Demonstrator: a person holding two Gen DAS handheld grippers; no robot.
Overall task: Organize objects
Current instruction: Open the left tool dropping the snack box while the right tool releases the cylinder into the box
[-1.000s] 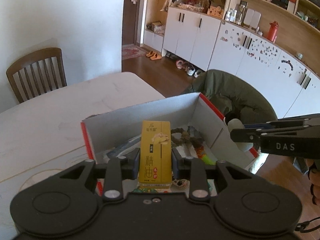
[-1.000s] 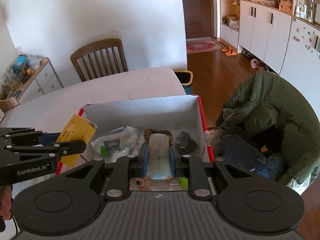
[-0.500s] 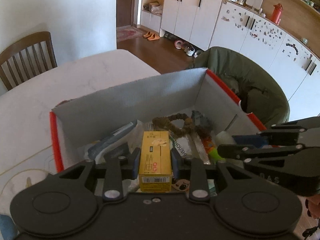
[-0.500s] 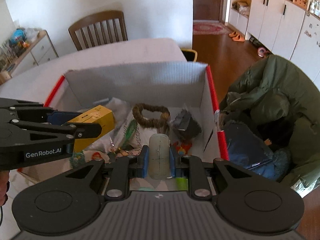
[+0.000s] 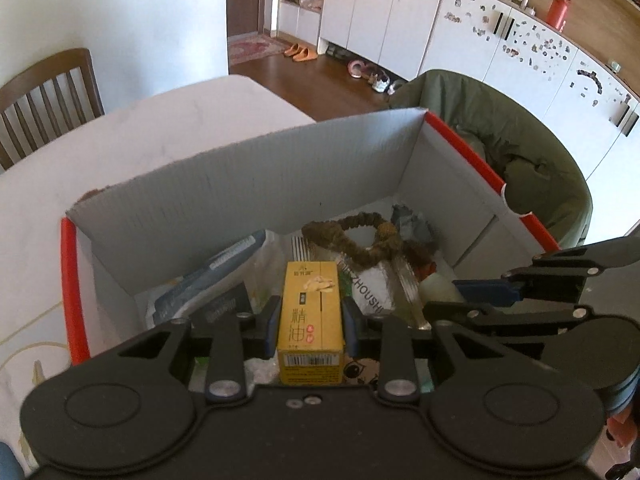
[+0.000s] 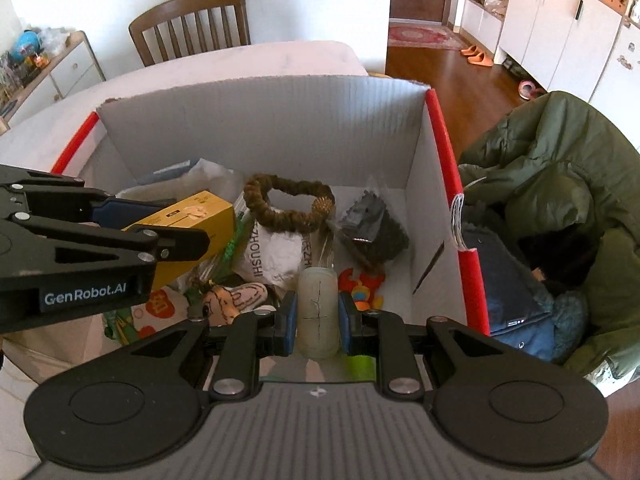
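Hovering over the red-edged box [image 6: 434, 120] at frame centre, already cluttered: left gripper [image 5: 311, 320] pinching yellow carton [image 5: 312, 316], right gripper [image 6: 318, 316] pinching pale bottle [image 6: 319, 308], both inside the walls, neither released yet.

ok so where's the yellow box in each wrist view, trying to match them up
Left wrist view: the yellow box sits bottom centre, clamped between the left gripper fingers.
Right wrist view: the same box is at left of centre, partly behind the left gripper's arm.
Shared landmark: the brown braided ring in the cardboard box.
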